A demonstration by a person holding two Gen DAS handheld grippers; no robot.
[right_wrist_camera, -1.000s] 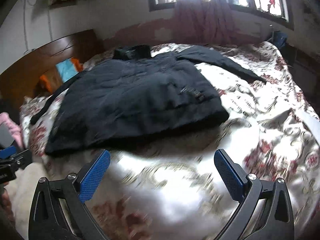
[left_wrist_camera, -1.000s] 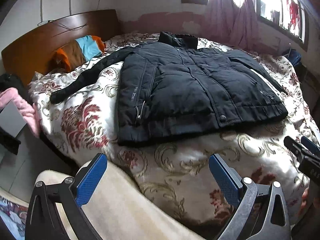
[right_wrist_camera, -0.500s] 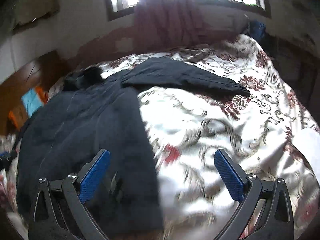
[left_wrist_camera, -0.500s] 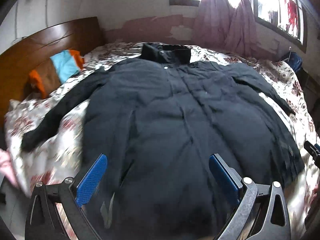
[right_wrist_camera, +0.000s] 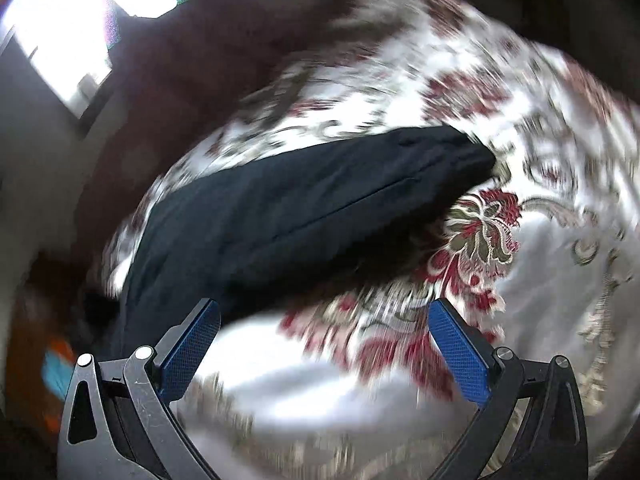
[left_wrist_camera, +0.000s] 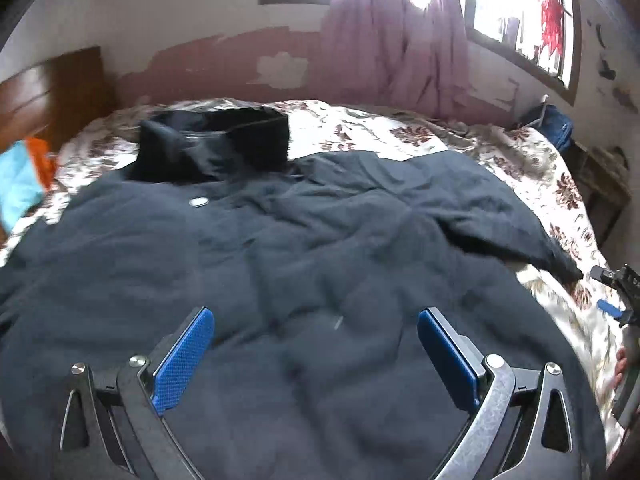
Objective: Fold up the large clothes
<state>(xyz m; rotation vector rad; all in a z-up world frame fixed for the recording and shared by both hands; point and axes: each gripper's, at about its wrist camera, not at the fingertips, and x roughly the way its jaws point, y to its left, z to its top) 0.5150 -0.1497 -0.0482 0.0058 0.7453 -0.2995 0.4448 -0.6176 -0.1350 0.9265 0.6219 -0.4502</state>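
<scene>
While both spread empty, left gripper (left_wrist_camera: 316, 354) above jacket (left_wrist_camera: 280, 264), right gripper (right_wrist_camera: 324, 350) facing sleeve (right_wrist_camera: 304, 204)

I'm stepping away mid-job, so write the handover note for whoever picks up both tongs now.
Left tongs: open, empty, over the body of the dark padded jacket.
Right tongs: open, empty, over the floral bedspread, pointed at the jacket's outstretched sleeve.
Jacket lies flat, front up, collar toward the far wall.
Done: no fold visible.
Left: fold in the sleeves, then the body.

Black jacket (left_wrist_camera: 320, 260) — white bedspread (right_wrist_camera: 540, 260), red floral pattern.
</scene>
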